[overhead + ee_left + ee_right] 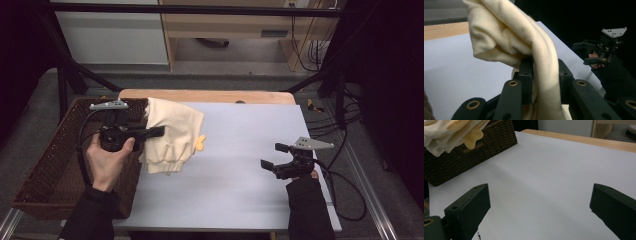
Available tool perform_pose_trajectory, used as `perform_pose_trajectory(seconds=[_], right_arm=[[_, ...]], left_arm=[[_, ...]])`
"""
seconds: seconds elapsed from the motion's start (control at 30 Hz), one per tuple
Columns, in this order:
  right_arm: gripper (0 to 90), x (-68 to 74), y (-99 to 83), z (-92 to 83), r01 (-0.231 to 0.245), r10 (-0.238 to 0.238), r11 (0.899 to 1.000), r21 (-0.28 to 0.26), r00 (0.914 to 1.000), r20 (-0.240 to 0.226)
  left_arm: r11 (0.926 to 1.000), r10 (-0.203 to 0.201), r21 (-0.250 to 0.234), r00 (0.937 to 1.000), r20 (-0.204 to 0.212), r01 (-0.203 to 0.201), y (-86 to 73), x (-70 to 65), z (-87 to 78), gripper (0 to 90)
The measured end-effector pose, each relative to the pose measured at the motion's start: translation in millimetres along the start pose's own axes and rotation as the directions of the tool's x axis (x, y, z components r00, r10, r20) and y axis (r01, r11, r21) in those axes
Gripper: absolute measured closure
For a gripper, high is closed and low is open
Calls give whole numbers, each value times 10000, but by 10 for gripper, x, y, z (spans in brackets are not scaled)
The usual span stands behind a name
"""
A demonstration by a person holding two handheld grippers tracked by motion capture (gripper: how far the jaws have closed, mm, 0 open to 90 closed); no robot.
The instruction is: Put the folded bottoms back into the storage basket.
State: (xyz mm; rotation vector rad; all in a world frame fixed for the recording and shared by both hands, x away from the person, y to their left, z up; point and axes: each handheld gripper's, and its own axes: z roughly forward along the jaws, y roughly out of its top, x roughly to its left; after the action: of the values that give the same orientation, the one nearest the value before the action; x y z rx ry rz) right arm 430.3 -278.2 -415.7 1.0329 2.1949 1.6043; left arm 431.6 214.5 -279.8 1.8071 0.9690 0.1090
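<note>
Left gripper (159, 131): jaws clamped on cream garment (172, 135) (bunched fold); carry it clear of basket (47, 180).
Right gripper (274, 156): jaws wide, empty, ready over desk (235, 165).

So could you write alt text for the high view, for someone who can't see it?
A person's left hand holds a black tool clamped on a cream garment, lifted between a brown wicker basket and a pale sheet covering a wooden table. At the right, the other hand's tool hovers open over the sheet.
</note>
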Motion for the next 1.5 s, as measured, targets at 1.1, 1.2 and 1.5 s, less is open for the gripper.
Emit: perform_pose_trajectory(seconds=[1.1,1.2,1.5], right_arm=[[33,1,-2,4,24,-24,10000,6,10000,4],[33,3,-2,6,19,-19,10000,11,10000,-8],[33,3,-3,8,17,-17,10000,19,10000,5]], left_arm=[[9979,-405,-548,9948,-936,354,76,330,-608,714],[9974,-473,-600,9929,-1089,409,69,367,-683,715],[9940,-762,-876,9879,-1349,648,40,487,-874,715]])
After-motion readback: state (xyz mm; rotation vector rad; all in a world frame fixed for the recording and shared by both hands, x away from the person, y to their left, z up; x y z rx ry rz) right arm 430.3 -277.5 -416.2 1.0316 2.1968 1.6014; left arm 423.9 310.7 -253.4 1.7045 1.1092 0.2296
